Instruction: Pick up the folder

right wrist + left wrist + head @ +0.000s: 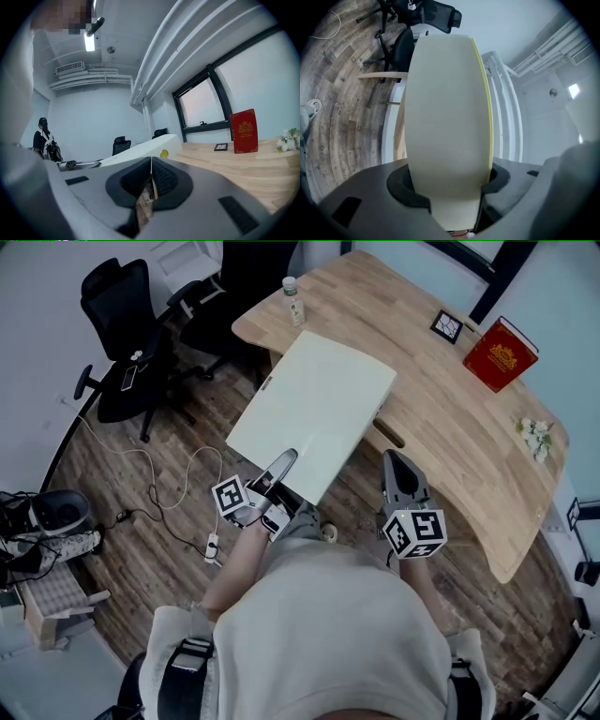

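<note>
A cream-white folder [314,409] is held tilted over the near edge of the wooden table [441,399], with its near corner out past the edge. My left gripper [284,463] is shut on that near corner. In the left gripper view the folder [445,108] fills the middle, and both jaws of the left gripper [447,180] press against its sides. My right gripper [394,460] hovers to the right of the folder, apart from it. Its jaws are together with nothing between them in the right gripper view [151,164], where the folder [145,150] shows just beyond.
On the table stand a red book [500,354], a small framed picture [447,326], a bottle [294,301] and white flowers [534,437]. Black office chairs [122,324] and loose cables [178,484] are on the wooden floor at left. A person [43,136] stands far off.
</note>
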Demonstrator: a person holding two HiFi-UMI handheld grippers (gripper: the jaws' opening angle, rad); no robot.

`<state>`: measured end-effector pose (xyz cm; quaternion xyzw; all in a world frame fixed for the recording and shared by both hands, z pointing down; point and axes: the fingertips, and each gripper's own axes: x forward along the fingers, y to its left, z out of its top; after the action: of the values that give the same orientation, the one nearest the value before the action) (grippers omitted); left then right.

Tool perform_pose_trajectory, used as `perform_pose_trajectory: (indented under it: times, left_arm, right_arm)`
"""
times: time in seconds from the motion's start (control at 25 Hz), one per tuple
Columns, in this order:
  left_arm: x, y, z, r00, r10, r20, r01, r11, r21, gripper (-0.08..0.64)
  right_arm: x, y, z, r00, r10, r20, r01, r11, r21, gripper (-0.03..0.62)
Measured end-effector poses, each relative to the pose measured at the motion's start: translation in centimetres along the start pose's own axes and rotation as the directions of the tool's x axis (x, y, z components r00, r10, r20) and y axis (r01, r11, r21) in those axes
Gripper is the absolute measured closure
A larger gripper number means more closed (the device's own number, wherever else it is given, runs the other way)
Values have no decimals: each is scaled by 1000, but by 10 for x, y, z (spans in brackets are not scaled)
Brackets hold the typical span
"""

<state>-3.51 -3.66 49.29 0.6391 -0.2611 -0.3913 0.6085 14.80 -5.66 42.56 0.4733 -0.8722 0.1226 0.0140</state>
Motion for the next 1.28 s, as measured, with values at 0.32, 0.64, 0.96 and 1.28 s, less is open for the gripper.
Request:
perform_pose_trajectory:
  times: [0.32,0.64,0.96,1.28]
  left_arm:
    - [-28,-12,-9,1000,-28,14,28,1000,7,276]
    - [-46,-16,-16,999,-29,14,29,999,15,276]
    - [-47,-15,-18,999,-36,22,36,999,-1,276]
    - [-48,-12,-18,999,-24,26,24,1000,-7,276]
  right_arm:
    - [-19,12,-2,1000,7,14,-7,1000,-16,572]
    - [-34,26,-4,999,27,21,-26,999,-28,572]
    - [-35,32,-2,998,46,32,-45,999,-17,572]
    - [-36,30,-5,999,28,23,-28,999,-23,574]
